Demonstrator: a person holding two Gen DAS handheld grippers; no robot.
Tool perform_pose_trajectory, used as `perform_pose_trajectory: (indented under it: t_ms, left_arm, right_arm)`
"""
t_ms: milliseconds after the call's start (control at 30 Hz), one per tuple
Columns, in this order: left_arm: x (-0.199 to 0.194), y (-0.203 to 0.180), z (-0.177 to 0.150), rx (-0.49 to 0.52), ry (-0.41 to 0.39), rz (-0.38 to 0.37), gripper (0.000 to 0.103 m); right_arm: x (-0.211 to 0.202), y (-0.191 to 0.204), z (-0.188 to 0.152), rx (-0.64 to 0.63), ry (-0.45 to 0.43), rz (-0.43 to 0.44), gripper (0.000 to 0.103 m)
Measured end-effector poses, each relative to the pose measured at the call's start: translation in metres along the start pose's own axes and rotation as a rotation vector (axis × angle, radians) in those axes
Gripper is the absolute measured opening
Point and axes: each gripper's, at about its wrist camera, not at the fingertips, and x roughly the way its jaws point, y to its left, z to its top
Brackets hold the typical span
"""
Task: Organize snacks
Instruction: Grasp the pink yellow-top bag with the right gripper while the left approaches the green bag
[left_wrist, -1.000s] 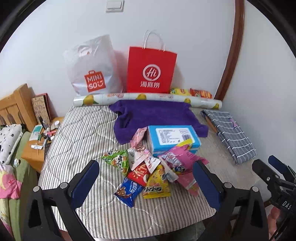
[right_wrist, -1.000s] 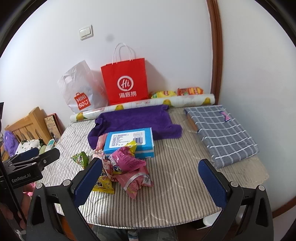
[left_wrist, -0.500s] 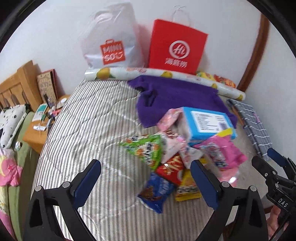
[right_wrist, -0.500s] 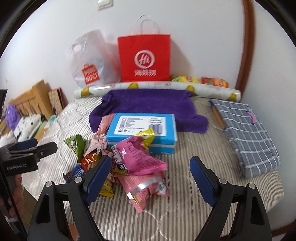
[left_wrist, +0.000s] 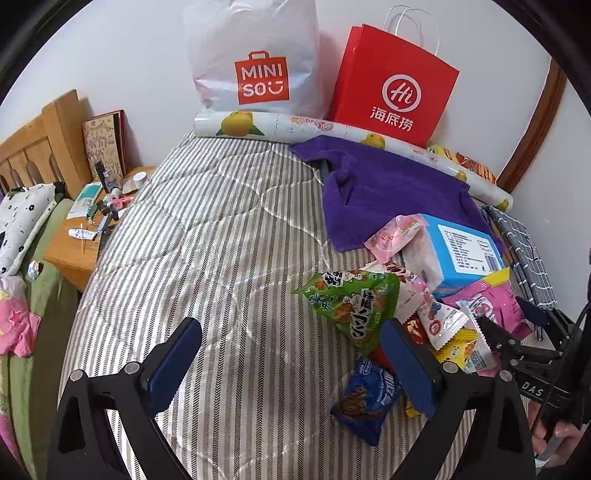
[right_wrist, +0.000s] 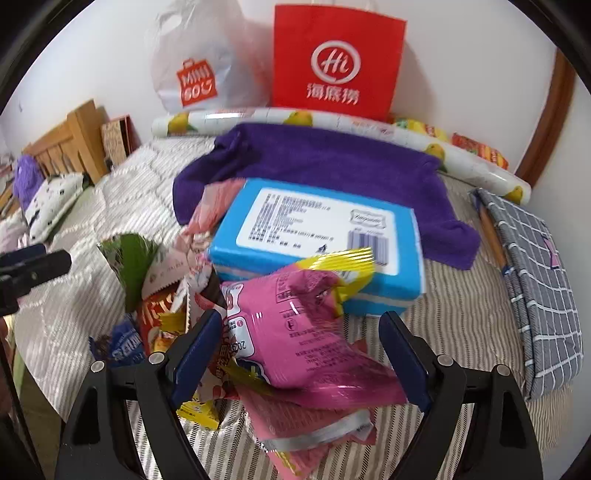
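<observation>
I bring my right tool (right_wrist: 297, 354), jaws just narrowed yet still released, astride the pink snack bag (right_wrist: 295, 332) atop the heap at lower centre, while my left tool (left_wrist: 291, 360) hangs released nearby, ready to sort.

Ahead of my tools I count 2 shopping bags, 1 white (left_wrist: 255, 62) and 1 red (left_wrist: 391, 85), 1 printed roll (left_wrist: 280, 125), 1 purple towel (right_wrist: 332, 162) and 1 blue box (right_wrist: 317, 236). Nearest the fingers lie perhaps 9 overlapping snack packets (right_wrist: 295, 325); 2 more packets (right_wrist: 476, 149) sit behind the roll.
</observation>
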Motion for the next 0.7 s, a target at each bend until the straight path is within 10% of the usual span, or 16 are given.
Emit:
perform_pose_trajectory:
  t_ms: [300, 700]
  left_arm:
    - [0.022, -0.005, 0.004, 0.000, 0.029, -0.067, 0.097]
    - [0.055, -0.035, 0.013, 0.080, 0.088, -0.068, 0.098]
  right_arm:
    - [-0.006, -0.005, -0.007, 0.030, -0.004, 0.026, 0.061]
    - [-0.055, -0.060, -0.025, 0.209, -0.100, 0.004, 0.061]
